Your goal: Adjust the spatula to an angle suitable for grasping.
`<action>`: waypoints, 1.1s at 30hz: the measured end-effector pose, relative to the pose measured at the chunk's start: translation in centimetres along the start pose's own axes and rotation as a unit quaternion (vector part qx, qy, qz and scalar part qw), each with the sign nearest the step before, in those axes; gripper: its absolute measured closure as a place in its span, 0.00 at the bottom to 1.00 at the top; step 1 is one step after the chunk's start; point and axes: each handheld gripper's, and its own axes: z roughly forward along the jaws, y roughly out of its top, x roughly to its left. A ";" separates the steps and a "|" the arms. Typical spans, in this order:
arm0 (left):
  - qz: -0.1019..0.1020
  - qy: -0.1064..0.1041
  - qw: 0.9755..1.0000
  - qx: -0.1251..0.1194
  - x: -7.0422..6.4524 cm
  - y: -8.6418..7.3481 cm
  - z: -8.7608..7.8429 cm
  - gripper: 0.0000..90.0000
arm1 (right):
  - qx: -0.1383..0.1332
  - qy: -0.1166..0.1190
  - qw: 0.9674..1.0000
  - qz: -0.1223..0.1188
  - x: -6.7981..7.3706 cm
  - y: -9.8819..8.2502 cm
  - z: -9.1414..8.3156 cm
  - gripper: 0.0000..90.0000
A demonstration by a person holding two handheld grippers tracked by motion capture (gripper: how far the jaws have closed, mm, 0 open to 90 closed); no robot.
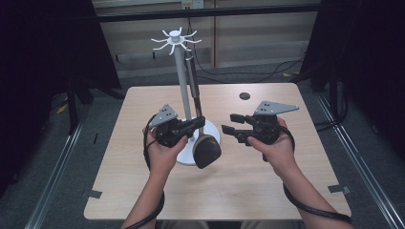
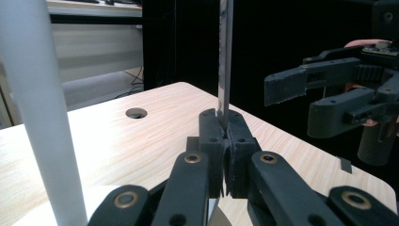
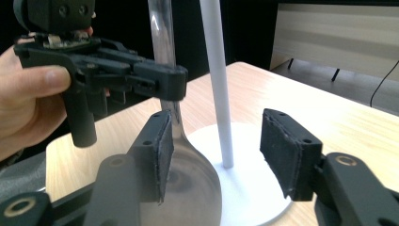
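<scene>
Item: one ladle point(image 1: 206, 149), dark bowl, long slim metal handle, hanging beside a white stand point(image 1: 180, 71) whose top hooks point(image 1: 175, 40) fan out like spokes; the bowl hangs low, over or on the stand's round base point(image 1: 217, 135), at about 5 o'clock from the pole, and the frames do not settle whether the handle's top is on a hook. Left gripper point(image 1: 198, 125): jaws pinched tight on the handle, which rises straight between the pads in the left gripper view point(image 2: 225, 70). Right gripper point(image 1: 230, 124): jaws apart at a middling gap, holding nothing, at 3 o'clock from the ladle; in its own view the bowl point(image 3: 188, 183) sits just behind the near pad point(image 3: 162, 150), the pole between the jaws farther off. Table point(image 1: 267, 176): pale wood, small dark hole point(image 1: 244, 96) toward 1 o'clock. Handling note, as judged from here: the left grip carries the ladle alone, so keep it firm and the handle upright; move slowly so the bowl neither swings nor knocks the pole, and keep the free right gripper clear of the bowl.
</scene>
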 end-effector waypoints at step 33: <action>-0.012 0.022 1.000 0.002 1.5 0.3 -0.9 0.93 | 0.039 -0.015 0.999 -0.023 -0.2 -2.3 0.6 0.38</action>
